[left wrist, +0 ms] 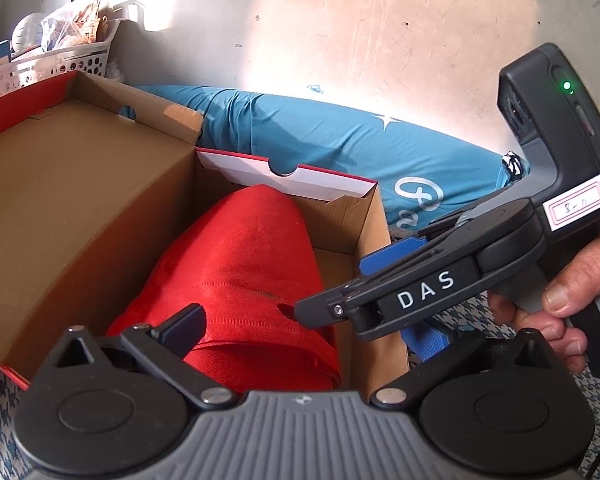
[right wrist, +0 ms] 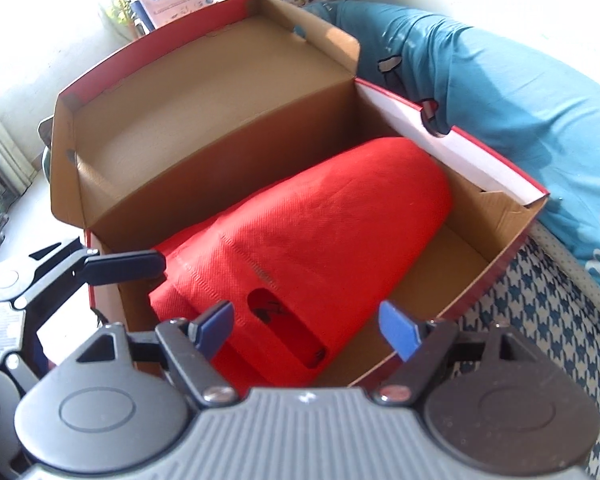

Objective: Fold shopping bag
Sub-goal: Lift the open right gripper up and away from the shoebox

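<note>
The box [right wrist: 204,152] stands open on the checked cloth [right wrist: 540,320], and the folded red bag [right wrist: 320,240] lies inside it, long axis running away from both tools. The right gripper [right wrist: 308,330] hangs just above the bag's near end, jaws spread and empty. The left gripper [left wrist: 320,320] also looks spread, with 1 finger [left wrist: 182,326] at the bag's near left edge.

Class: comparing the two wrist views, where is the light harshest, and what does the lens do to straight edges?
Right wrist view: the top-left corner is overexposed; the cardboard box rim bows. Left wrist view: a sunlit patch glares on the wall; the red bag is evenly lit and sharp.
</note>
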`<act>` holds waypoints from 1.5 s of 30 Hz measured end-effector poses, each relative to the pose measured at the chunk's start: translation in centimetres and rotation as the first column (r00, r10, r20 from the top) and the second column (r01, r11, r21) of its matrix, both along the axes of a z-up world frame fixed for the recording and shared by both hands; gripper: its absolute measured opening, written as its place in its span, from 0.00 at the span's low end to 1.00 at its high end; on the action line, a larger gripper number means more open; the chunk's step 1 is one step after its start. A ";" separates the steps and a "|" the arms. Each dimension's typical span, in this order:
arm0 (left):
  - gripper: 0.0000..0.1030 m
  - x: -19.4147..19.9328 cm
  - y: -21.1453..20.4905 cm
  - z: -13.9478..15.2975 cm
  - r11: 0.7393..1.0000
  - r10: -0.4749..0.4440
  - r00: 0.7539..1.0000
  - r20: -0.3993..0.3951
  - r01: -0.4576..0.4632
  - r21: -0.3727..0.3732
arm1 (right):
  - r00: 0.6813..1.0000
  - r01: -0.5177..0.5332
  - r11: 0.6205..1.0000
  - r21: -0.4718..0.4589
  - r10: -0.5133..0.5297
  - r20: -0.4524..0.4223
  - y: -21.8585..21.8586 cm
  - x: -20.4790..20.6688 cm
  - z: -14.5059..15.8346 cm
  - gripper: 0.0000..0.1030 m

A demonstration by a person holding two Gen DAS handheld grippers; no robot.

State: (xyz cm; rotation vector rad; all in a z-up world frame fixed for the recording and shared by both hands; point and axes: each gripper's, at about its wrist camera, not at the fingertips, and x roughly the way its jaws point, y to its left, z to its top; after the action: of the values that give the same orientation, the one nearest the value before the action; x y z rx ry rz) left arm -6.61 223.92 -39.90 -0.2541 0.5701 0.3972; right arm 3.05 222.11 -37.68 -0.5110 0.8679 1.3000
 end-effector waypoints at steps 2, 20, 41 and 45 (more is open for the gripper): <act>1.00 0.2 0.0 0.0 1.000 0.010 1.000 -0.005 -0.009 0.009 | 1.000 0.006 1.000 0.003 -0.006 0.015 -0.1 0.0 0.2 0.87; 1.00 0.4 -0.5 -0.1 0.996 0.082 0.996 -0.023 -0.081 0.045 | 0.988 0.138 0.990 0.008 -0.139 0.073 -2.1 0.8 1.0 1.00; 1.00 -0.5 -4.7 0.5 0.990 0.093 0.995 -0.023 -0.090 0.104 | 0.961 0.224 0.975 -0.004 -0.220 0.171 -5.8 -0.6 2.0 1.00; 1.00 -1.2 -5.3 0.4 0.986 0.077 0.996 -0.037 -0.070 0.153 | 0.955 0.226 0.974 0.028 -0.227 0.190 -6.5 -1.6 2.1 1.00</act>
State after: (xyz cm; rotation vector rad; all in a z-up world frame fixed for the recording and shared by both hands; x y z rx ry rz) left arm -7.85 218.61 -39.45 -0.1212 0.5711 0.5164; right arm 1.40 215.60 -35.53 -0.5072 0.7380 1.0253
